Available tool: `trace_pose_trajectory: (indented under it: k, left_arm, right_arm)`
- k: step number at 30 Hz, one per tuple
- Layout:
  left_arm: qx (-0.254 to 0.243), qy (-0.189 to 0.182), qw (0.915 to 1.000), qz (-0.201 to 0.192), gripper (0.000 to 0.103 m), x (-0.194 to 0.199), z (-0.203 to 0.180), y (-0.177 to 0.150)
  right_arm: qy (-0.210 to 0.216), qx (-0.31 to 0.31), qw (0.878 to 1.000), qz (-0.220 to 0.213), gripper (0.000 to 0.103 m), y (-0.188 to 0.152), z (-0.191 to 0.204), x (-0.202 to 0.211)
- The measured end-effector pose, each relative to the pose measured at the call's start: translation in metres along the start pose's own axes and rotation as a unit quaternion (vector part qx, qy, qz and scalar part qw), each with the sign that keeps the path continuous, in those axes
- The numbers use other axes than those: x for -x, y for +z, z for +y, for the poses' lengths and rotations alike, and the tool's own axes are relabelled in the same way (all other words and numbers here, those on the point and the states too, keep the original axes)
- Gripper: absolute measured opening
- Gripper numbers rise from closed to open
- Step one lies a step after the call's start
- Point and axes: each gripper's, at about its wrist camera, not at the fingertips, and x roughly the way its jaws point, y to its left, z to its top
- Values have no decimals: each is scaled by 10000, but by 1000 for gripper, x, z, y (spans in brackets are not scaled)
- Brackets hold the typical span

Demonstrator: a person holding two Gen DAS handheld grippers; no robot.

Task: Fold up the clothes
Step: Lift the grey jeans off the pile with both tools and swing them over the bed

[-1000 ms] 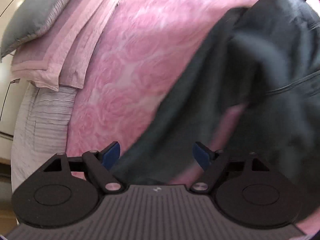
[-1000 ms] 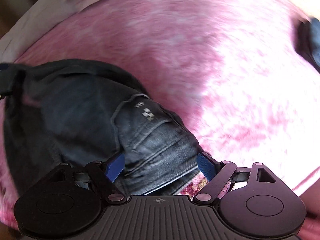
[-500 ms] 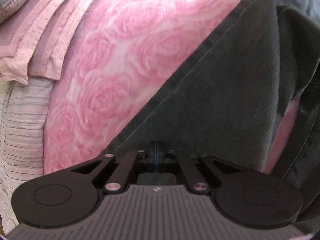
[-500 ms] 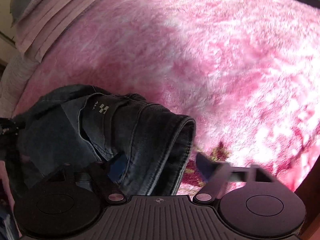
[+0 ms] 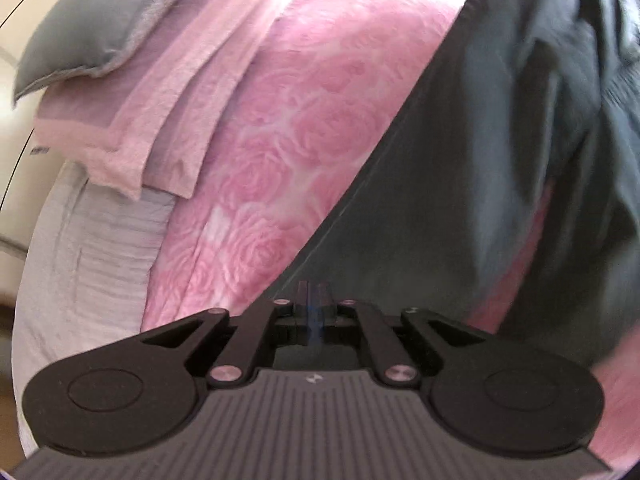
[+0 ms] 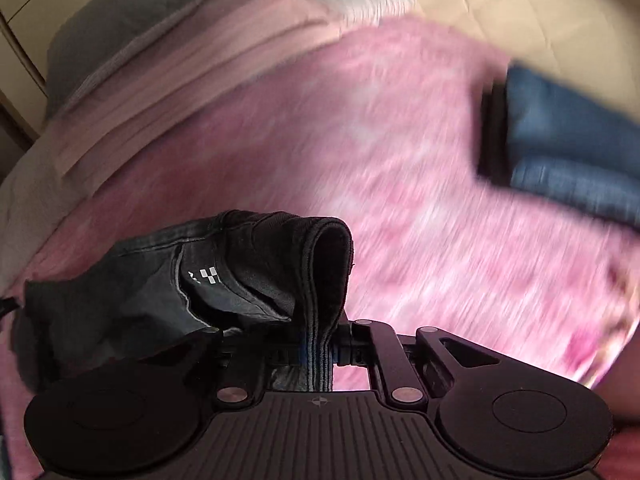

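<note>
A pair of dark jeans (image 5: pixel 480 152) lies over the pink rose-patterned bed cover (image 5: pixel 288 128). My left gripper (image 5: pixel 314 308) is shut on a straight hemmed edge of the jeans, which runs up and to the right from the jaws. In the right wrist view my right gripper (image 6: pixel 318 350) is shut on the thick waistband of the same jeans (image 6: pixel 224 280), which is lifted and folds over to the left. A small white check logo shows on the denim.
Pink and grey pillows (image 5: pixel 132 64) are stacked at the head of the bed. A striped white sheet (image 5: pixel 88 248) hangs at the bed's side. A pile of folded blue jeans (image 6: pixel 568 152) lies on the pink cover (image 6: pixel 360 152) at the right. The right wrist view is blurred.
Both grippers were open a second ago. The left shut on the jeans' edge half a second ago; the right has now shut on the waistband and lifted it. Both views have swung.
</note>
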Motion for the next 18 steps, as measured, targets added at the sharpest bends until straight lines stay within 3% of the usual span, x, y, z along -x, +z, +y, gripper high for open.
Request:
trace_pose_trajectory:
  k: [1,3,5,7,9,12,14,18]
  left_arm:
    - [158,77,9998,48,11,4,-5,0]
    - [339,215,9991,162,34,10,-20,-2]
    - [332,311,9984,328,39,14,-41,-10]
    - [210,306,9980,518,44,14,-59,-19]
    - [-88,335,9973,649,51,12,-78,-28]
    - [-886,408,9934,596,56,3,-102,-38]
    - [-1729,445,9829,442,62,-9,-116,-42]
    - [-3385,455,9398,103,65,-49,-128,-53]
  right_arm:
    - [-95,168,9998,-57,9,23,-12,-6]
    - [-115,188,9997,83,12,56,-34,-28]
    - [-185,296,9992,206,27,73,-41,-48]
    - [-471,838,9954,-40,57,72,-27,-55]
    - [-520,1325,9897,-158,61,57,-10,-58]
    - [-4,1668,9860,51,61,14,14,-53]
    - [366,1993,9786,362,61,-26,32,-52]
    - [685,2724,9548,975,62,-105,64,-52]
